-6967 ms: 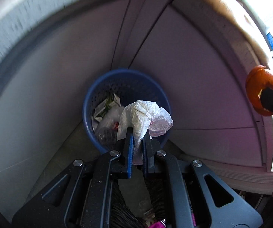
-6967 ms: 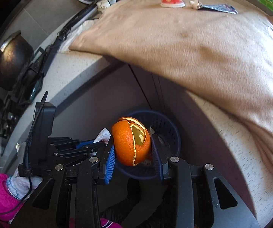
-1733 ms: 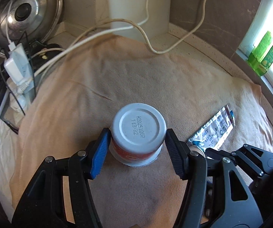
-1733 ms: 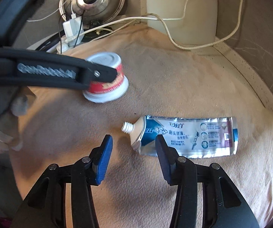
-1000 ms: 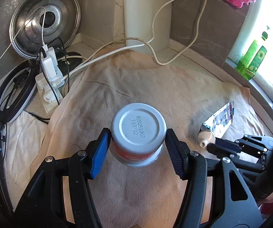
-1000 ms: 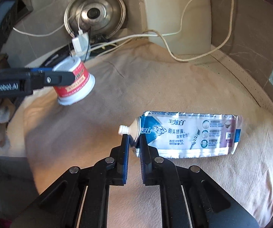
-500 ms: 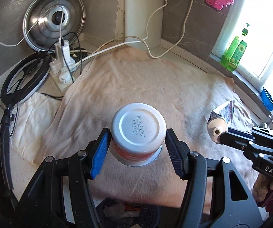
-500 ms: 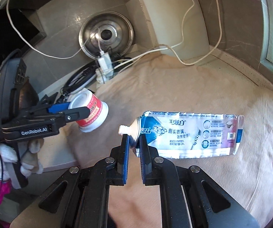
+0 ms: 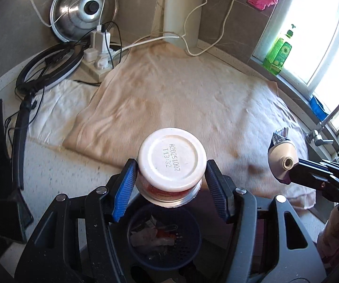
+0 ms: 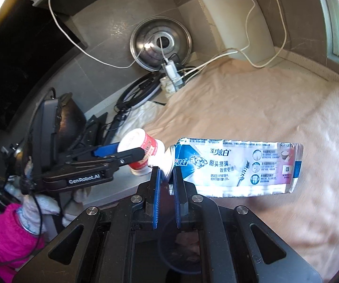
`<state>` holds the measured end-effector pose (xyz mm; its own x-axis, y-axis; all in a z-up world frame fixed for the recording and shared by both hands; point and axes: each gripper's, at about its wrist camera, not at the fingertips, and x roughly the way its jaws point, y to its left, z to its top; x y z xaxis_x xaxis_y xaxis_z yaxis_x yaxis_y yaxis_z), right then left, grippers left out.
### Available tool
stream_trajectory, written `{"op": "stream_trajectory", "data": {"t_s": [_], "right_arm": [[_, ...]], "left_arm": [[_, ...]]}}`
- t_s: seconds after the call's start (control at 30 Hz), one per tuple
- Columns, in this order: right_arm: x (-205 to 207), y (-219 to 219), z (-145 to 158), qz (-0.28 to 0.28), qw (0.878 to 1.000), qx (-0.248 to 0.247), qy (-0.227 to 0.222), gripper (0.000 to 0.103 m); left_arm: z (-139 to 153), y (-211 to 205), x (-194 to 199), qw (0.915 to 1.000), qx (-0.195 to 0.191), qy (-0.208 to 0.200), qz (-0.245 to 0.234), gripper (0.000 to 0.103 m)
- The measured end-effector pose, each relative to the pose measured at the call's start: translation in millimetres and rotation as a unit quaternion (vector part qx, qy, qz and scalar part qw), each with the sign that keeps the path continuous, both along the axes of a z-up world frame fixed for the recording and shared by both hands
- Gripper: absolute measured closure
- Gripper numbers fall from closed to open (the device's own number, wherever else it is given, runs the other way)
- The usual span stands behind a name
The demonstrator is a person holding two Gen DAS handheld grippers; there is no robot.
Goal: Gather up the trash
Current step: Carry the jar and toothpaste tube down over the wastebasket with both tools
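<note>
Left gripper (image 9: 170, 179) clamps an upturned yogurt cup (image 9: 171, 162) above the blue trash basket (image 9: 164, 238) (right gripper (image 10: 167, 179) pinches a toothpaste tube (image 10: 235, 167) near its neck).

A speckled pale worktop (image 9: 51, 165) lies under a beige cloth (image 9: 181, 99), with a white cloth (image 9: 58, 108) just beside it. Behind the beige cloth, grey tiled walls (image 9: 9, 23) meet in a corner where a steel pot lid (image 9: 84, 7) and a white cutting board (image 9: 181, 7) lean. Right of the board, a bright window (image 9: 322, 35) holds green bottles (image 9: 278, 54) on its sill.
</note>
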<state>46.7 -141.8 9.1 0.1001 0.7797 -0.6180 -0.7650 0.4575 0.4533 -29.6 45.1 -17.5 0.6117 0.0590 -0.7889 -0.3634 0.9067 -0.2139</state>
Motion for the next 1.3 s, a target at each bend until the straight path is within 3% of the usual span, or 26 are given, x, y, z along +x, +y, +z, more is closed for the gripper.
{"op": "stream_trajectory", "data": {"t_s": [0.33,0.77,0.93,1.3], "right_arm": [[-50,-6,-16,-0.023,0.998,0.019,0.06,0.094],[-96,10,-64,-0.046,0.992,0.002,0.117,0.094],[-104,14,-91,-0.06,0.991,-0.029,0.117,0.094],[-112,22,-170,-0.071,0.984,-0.117,0.114,0.094]], "left_arm": [[-24,-1,-59,0.9997,-0.018,0.015,-0.012,0.042],[-68,-15,-110,0.9974,-0.03,0.052,-0.039,0.042],[-90,-22,-123,0.9953,-0.04,0.076,-0.044,0.042],[-126,-34,-133,0.9915,-0.02,0.113,-0.061,0.042]]}}
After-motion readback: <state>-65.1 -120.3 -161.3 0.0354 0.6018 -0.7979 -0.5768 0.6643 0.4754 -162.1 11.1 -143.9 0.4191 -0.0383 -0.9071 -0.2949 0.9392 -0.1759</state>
